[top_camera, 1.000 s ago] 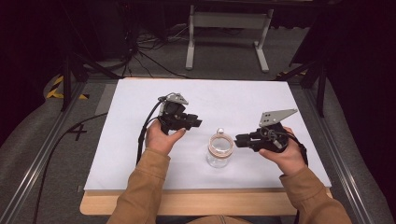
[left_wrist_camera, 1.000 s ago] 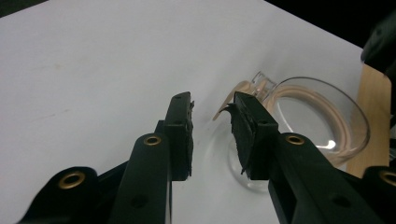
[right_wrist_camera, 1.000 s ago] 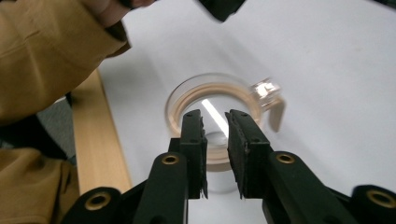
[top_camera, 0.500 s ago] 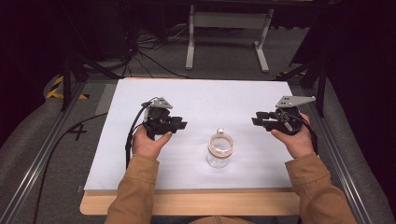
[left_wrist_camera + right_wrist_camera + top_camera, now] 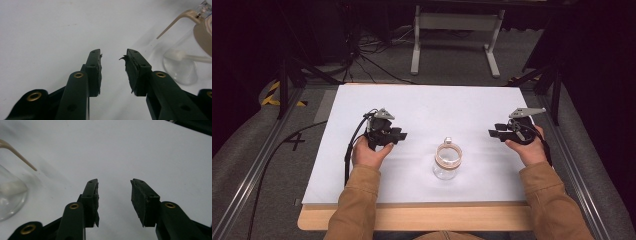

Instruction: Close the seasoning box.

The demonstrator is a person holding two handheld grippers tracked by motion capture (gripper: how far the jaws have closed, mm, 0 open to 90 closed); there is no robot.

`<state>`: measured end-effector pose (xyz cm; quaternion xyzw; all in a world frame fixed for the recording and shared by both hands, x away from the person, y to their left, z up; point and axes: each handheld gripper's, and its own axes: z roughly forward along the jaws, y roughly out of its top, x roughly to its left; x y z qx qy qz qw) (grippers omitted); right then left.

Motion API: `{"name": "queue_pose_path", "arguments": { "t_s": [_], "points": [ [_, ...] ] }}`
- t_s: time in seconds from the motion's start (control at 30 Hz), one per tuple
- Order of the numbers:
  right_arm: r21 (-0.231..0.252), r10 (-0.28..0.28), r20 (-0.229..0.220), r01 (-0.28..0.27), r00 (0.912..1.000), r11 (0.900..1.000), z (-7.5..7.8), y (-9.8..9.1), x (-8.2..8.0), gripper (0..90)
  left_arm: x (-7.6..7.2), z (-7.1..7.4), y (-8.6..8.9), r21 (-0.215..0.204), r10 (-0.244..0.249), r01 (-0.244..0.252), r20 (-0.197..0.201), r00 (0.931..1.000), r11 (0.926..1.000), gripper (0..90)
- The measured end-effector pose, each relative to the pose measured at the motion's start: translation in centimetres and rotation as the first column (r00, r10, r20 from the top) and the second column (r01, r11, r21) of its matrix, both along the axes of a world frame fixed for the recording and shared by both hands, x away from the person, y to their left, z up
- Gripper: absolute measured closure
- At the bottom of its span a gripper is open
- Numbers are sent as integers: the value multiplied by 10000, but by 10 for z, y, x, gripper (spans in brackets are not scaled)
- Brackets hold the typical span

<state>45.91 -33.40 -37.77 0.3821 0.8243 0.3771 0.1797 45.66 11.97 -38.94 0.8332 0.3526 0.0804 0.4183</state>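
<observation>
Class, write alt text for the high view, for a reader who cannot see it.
A clear glass jar with a tan collar stands on a white table between a person's two hand-held grippers, left gripper and right gripper, both empty and apart from it.

Left gripper [image 5: 399, 136] drawn back leftward off the jar [image 5: 447, 161], right gripper [image 5: 493, 133] pulled away to the right, both now well apart from it

Clear glossy glass jar [image 5: 446, 167] with a tan plastic-looking collar, on a smooth matt white sheet [image 5: 427, 110] over a pale wooden table edge [image 5: 412, 218]; worn, rough black rubber pads [image 5: 132, 72].
</observation>
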Motion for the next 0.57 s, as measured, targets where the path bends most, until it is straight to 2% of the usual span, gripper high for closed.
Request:
{"name": "queue_pose_path", "arguments": {
  "t_s": [0.17, 0.27, 0.33, 0.43, 0.57],
  "points": [
    [-293, -223, -393, 211, 9990, 9993, -20, -6, 8, 560, 5, -10, 2, 201, 0, 2, -63, 10000, 9998, 644],
    [-331, -221, -495, 205, 9985, 9992, -30, -7, 11, 558, 6, -15, 3, 131, 139, -136, -234, 9996, 9998, 642],
    [-393, -210, -591, 186, 9980, 9991, -35, -7, 12, 554, 7, -17, 3, 185, 148, -144, -203, 9997, 9997, 640],
    [-503, -156, -731, 119, 9972, 9987, -39, -6, 14, 546, 7, -17, 4, 231, 139, -135, -206, 9997, 9996, 638],
    [-393, -35, -602, 11, 9982, 9992, -36, -4, 12, 539, 6, -16, 5, 243, 208, -203, -218, 9995, 9995, 630]
  ]
}}
